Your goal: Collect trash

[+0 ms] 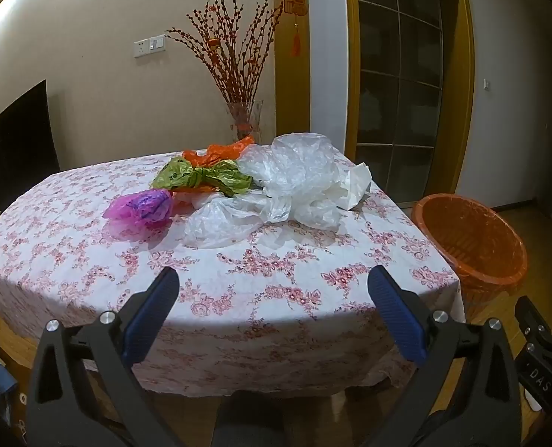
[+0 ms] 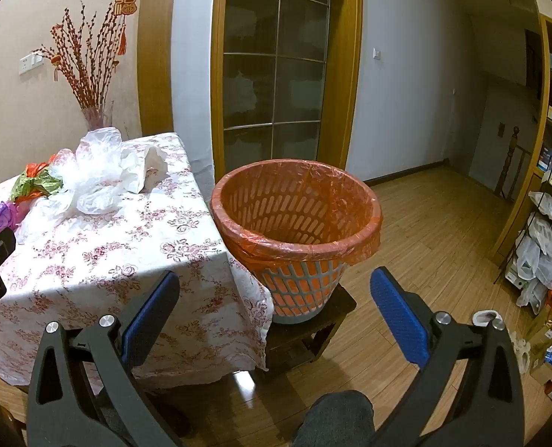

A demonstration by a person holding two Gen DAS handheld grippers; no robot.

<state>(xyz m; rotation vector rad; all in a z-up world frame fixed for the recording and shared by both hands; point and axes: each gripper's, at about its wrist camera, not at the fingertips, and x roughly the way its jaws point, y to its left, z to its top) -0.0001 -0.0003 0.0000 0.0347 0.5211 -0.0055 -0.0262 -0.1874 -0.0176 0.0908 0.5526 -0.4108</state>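
Note:
Crumpled plastic bags lie in a pile on the floral-cloth table (image 1: 89, 246): a purple-pink bag (image 1: 141, 206), a green bag (image 1: 201, 178), an orange bag (image 1: 220, 151), and clear and white bags (image 1: 294, 182). The pile also shows in the right wrist view (image 2: 89, 182). A waste basket with an orange liner (image 2: 298, 208) stands on a low stool right of the table; it also shows in the left wrist view (image 1: 473, 238). My left gripper (image 1: 274, 279) is open and empty above the table's near edge. My right gripper (image 2: 276, 279) is open and empty in front of the basket.
A glass vase of red branches (image 1: 244, 119) stands behind the table by the wall. A glass-panel door (image 2: 276, 74) is behind the basket. A rack with bags and boxes (image 2: 544, 260) stands at the far right on the wooden floor.

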